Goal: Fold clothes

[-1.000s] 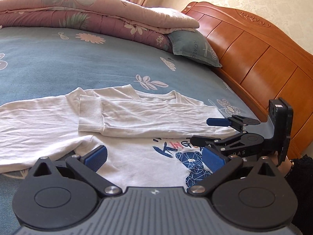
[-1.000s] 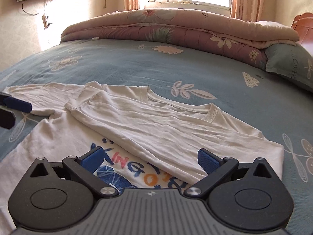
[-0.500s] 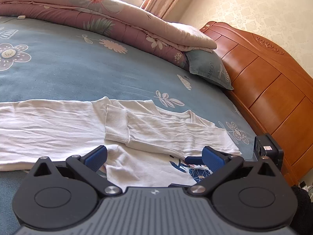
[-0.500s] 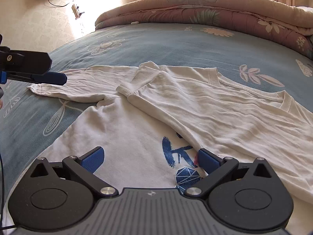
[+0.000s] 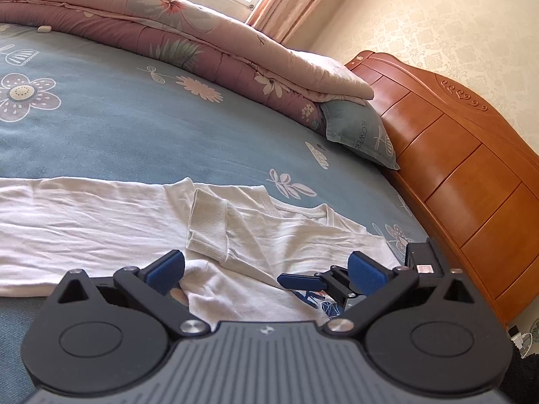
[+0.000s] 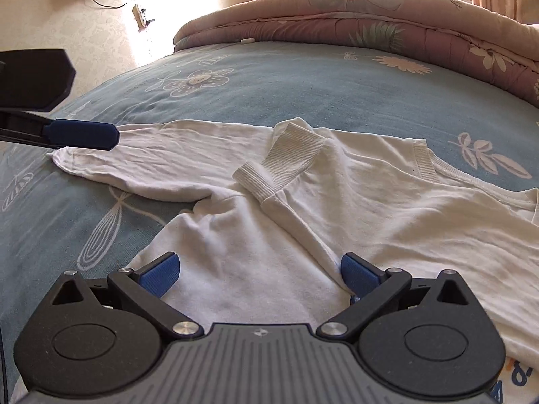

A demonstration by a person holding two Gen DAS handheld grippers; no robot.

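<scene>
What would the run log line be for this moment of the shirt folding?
step: sleeve fold | white shirt: flat on bed | one sleeve folded across chest, other sleeve outstretched | left gripper: open, empty | right gripper: open, empty

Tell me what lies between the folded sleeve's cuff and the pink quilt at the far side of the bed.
Only bare blue floral bedsheet lies between the ribbed cuff and the quilt; the right wrist view shows it best.
</scene>
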